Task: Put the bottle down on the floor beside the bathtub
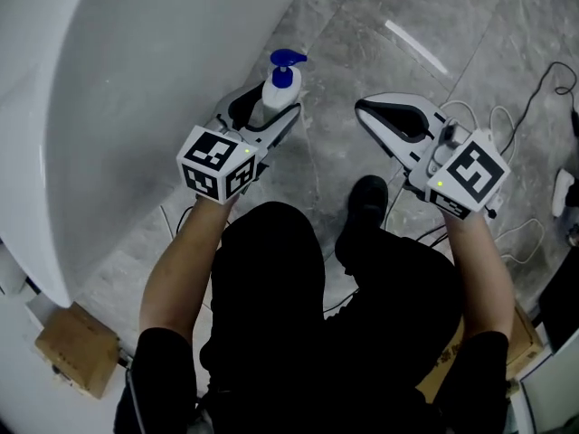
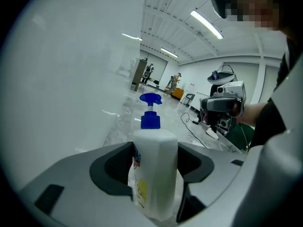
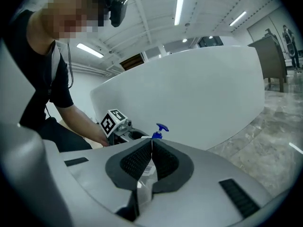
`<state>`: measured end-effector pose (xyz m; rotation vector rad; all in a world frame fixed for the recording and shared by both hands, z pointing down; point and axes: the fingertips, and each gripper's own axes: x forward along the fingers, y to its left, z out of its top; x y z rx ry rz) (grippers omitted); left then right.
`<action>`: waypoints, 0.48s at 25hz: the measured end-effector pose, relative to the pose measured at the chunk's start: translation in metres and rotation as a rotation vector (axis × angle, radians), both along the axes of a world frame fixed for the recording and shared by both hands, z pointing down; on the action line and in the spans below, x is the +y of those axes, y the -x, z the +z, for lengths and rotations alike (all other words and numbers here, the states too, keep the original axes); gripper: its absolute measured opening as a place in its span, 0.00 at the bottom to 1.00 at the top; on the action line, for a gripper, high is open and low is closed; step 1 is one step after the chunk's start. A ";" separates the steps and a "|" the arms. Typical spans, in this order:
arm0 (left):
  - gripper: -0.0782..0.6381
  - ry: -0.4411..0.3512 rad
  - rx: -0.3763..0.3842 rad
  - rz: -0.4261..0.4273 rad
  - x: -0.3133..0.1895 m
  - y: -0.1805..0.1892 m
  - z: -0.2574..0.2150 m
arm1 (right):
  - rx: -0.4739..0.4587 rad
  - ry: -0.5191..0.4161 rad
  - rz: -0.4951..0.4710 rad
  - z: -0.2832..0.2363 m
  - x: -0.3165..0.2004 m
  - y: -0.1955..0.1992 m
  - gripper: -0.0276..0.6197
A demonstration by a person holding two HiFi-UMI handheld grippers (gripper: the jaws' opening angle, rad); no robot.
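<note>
A white pump bottle with a blue pump head stands upright between the jaws of my left gripper, which is shut on its body. It is right beside the outer wall of the white bathtub, over the grey marble floor; whether its base touches the floor is hidden. In the left gripper view the bottle fills the gap in the left gripper. My right gripper hangs to the right, shut and empty, its pads meeting; behind them shows the bottle.
The person's black shoe is on the floor between the grippers. Cables trail at the right. A cardboard box lies at the lower left by the tub's end, another at the lower right.
</note>
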<state>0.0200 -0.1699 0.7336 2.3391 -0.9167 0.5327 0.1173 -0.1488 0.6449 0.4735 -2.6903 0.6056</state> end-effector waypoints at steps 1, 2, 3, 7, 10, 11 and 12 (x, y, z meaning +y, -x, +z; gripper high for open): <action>0.49 0.001 0.001 0.014 -0.003 -0.002 0.011 | 0.004 -0.002 0.006 0.008 -0.003 -0.005 0.09; 0.49 0.001 -0.002 0.032 -0.005 -0.005 0.023 | 0.006 0.002 0.017 0.017 -0.006 -0.011 0.09; 0.49 -0.003 -0.008 0.052 -0.007 -0.008 0.033 | 0.002 0.010 0.032 0.025 -0.009 -0.015 0.09; 0.49 -0.022 -0.039 0.133 -0.008 -0.022 0.065 | -0.052 0.086 0.083 0.058 -0.007 -0.020 0.09; 0.49 -0.014 -0.049 0.150 -0.010 -0.030 0.083 | -0.052 0.141 0.080 0.078 0.002 -0.014 0.09; 0.49 -0.009 -0.052 0.150 -0.011 -0.031 0.088 | -0.046 0.155 0.069 0.083 0.005 -0.011 0.09; 0.49 -0.006 -0.054 0.148 -0.012 -0.031 0.092 | -0.042 0.166 0.057 0.087 0.009 -0.008 0.09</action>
